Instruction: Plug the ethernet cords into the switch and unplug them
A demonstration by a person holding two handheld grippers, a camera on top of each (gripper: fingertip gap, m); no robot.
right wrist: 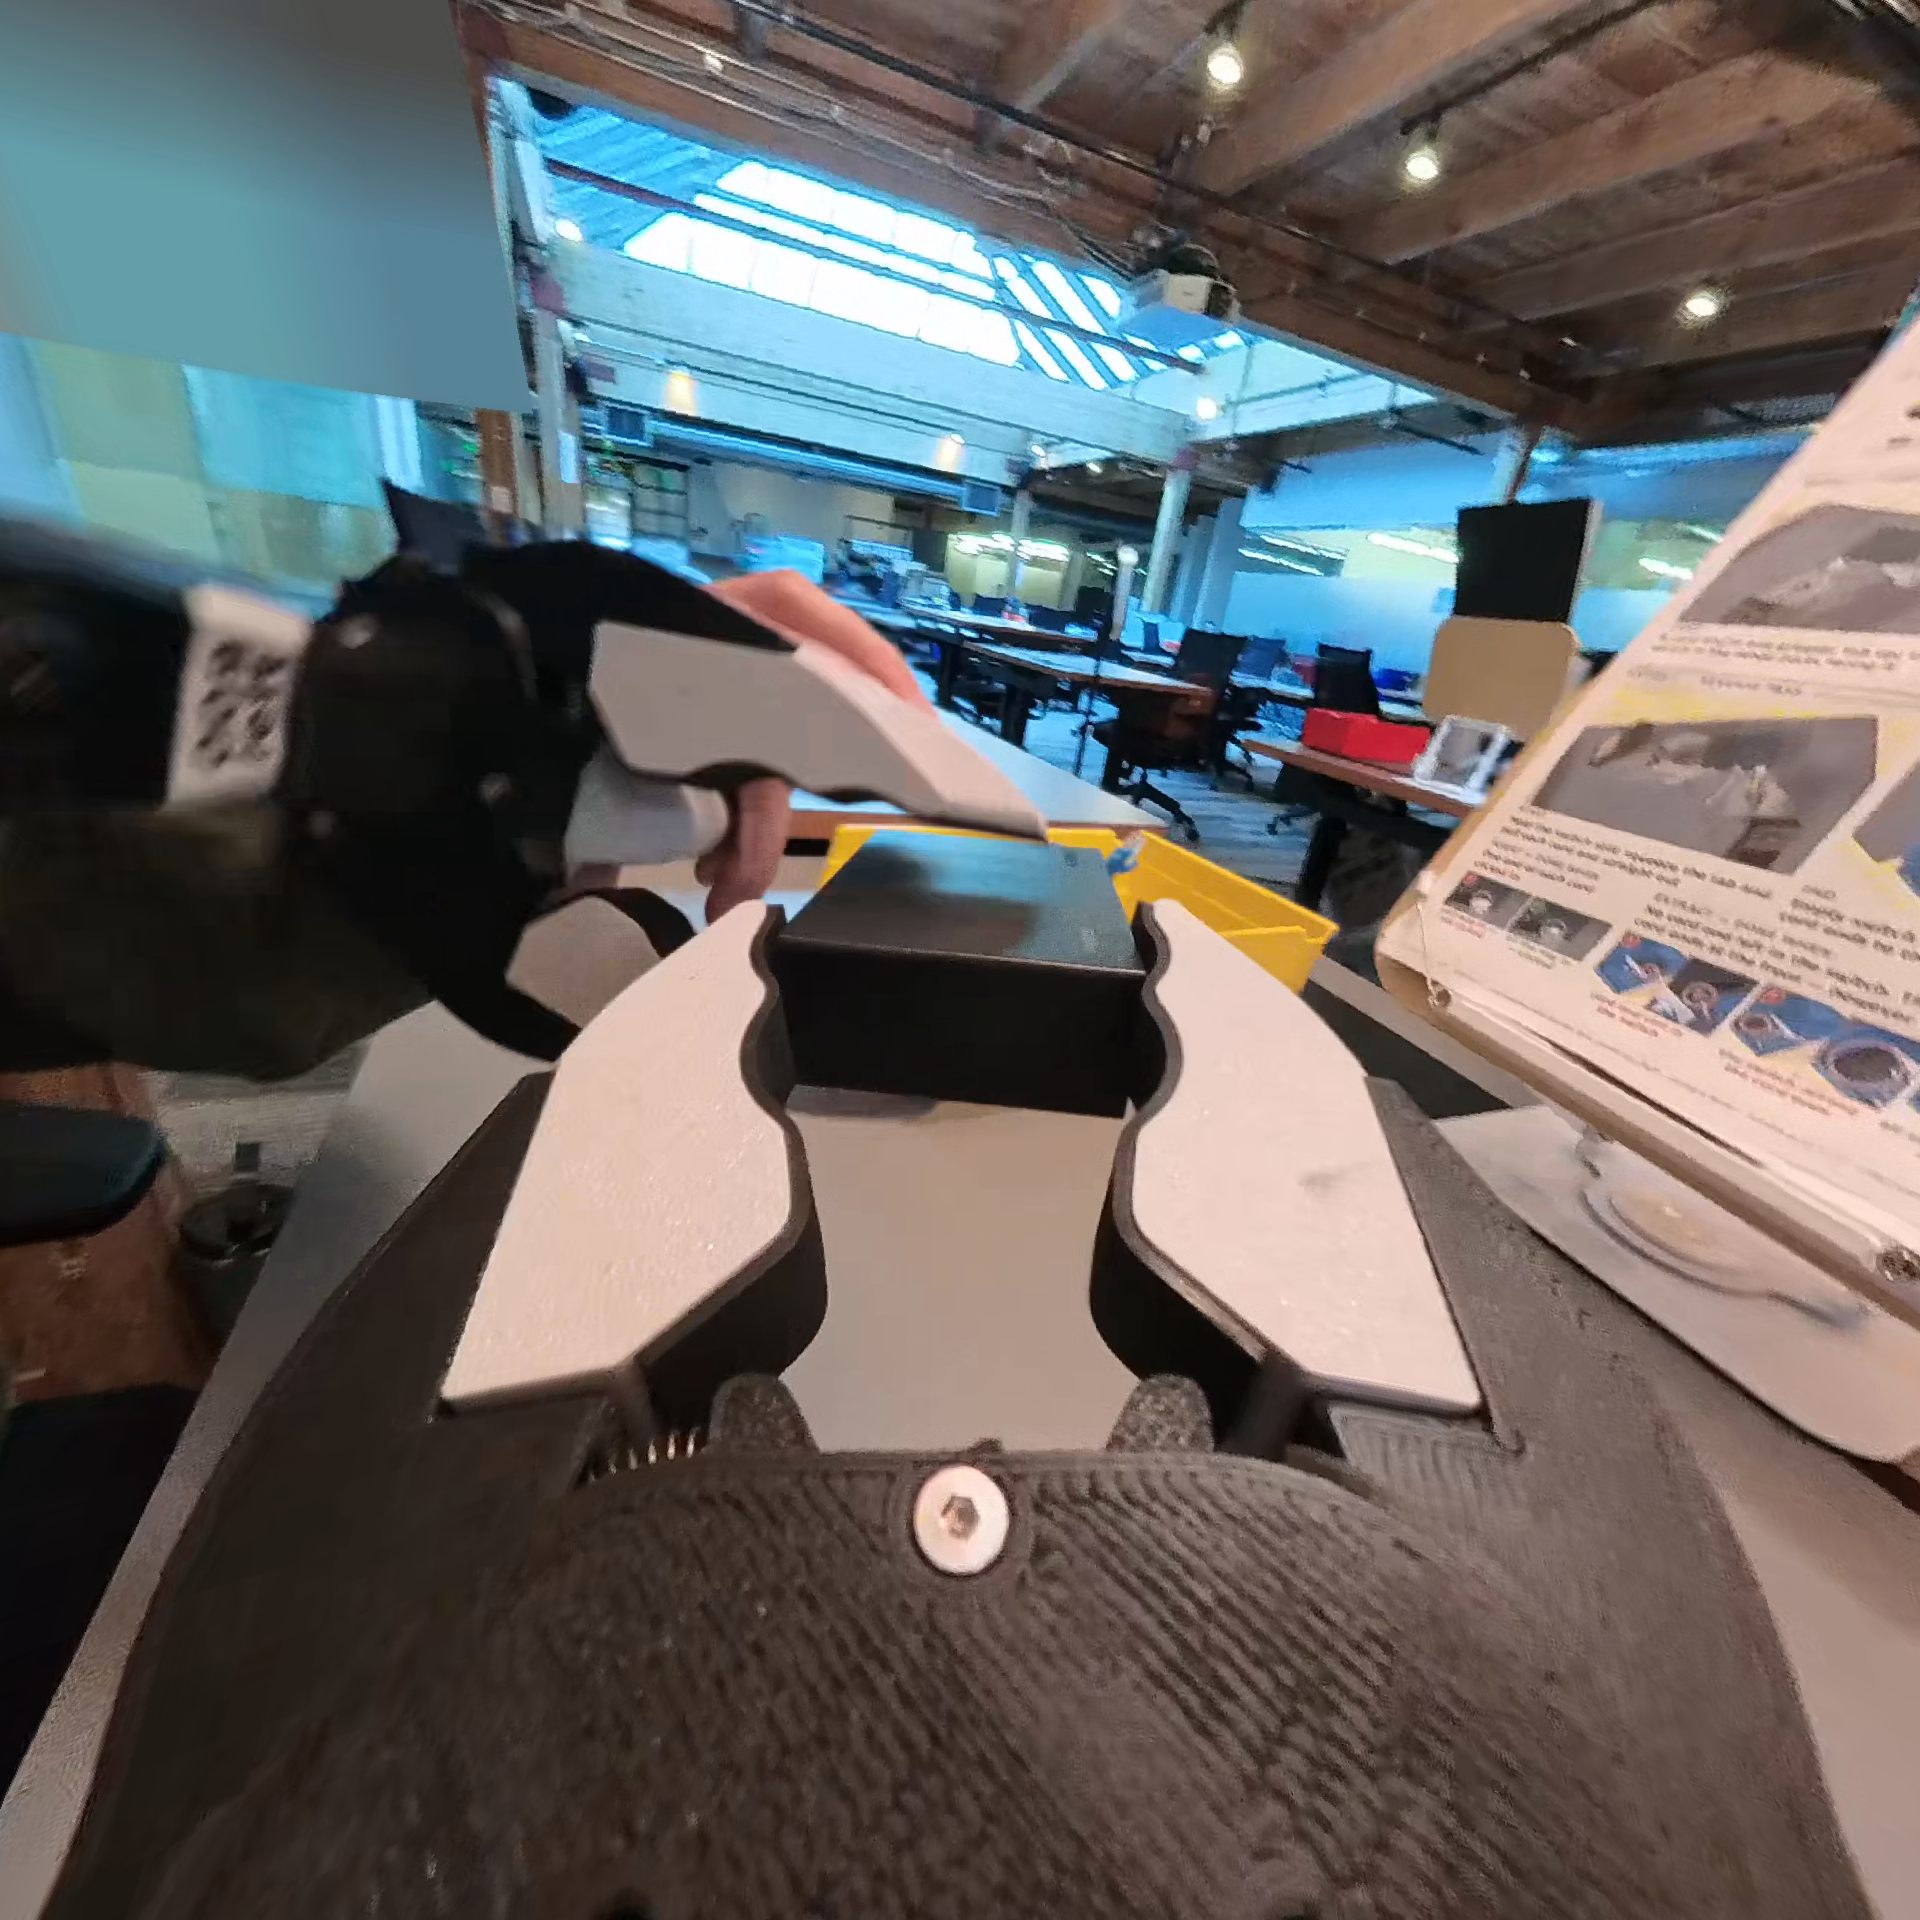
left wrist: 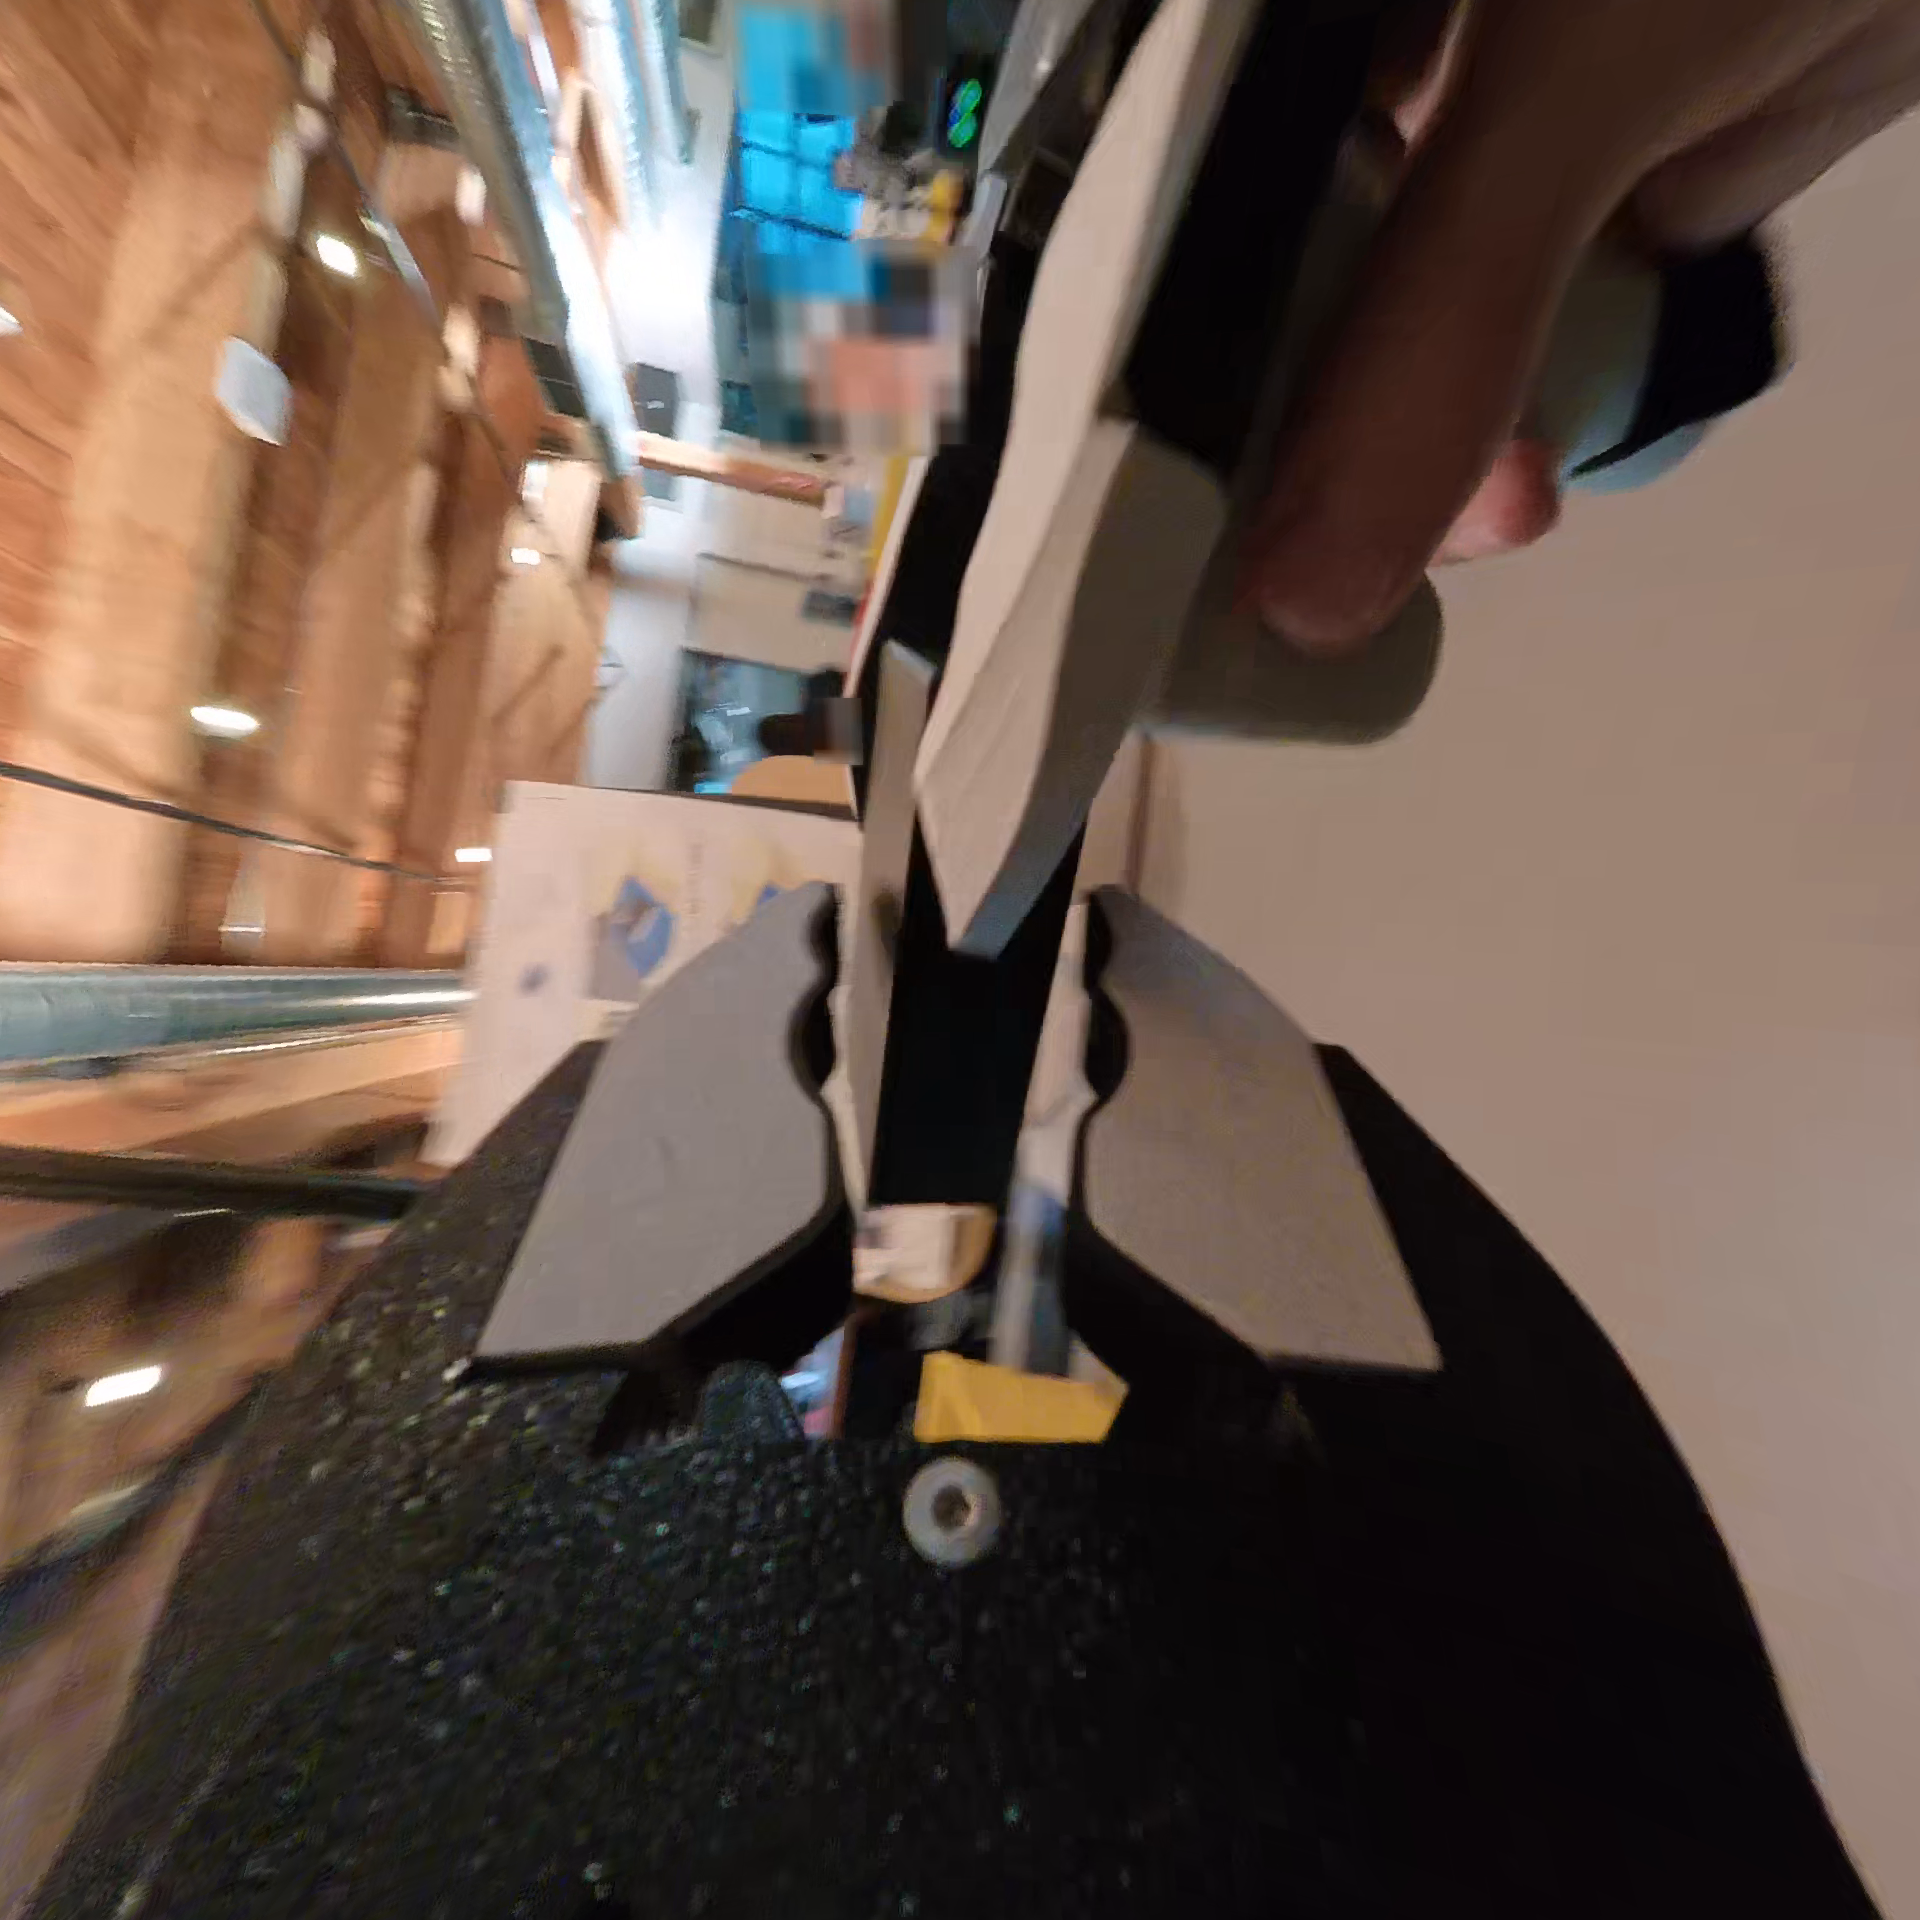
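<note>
The black switch (right wrist: 956,977) sits on the grey table (right wrist: 956,1247). My right gripper (right wrist: 958,935) straddles it, and both fingertips press against its two sides. My left gripper (left wrist: 961,914) is rolled on its side and open. Its upper finger (right wrist: 831,738) reaches in from the left over the switch's top. In the left wrist view the switch (left wrist: 956,1091) shows edge-on between the left fingers, with gaps on both sides. The right gripper's fingers (left wrist: 1039,623) show there too, held by a hand. A small blue piece (right wrist: 1127,857), perhaps a cord end, shows at the switch's far right corner.
A yellow bin (right wrist: 1226,914) stands just behind the switch and shows in the left wrist view (left wrist: 1018,1403). A printed instruction sheet on a stand (right wrist: 1683,883) leans at the right. Office desks and chairs fill the background.
</note>
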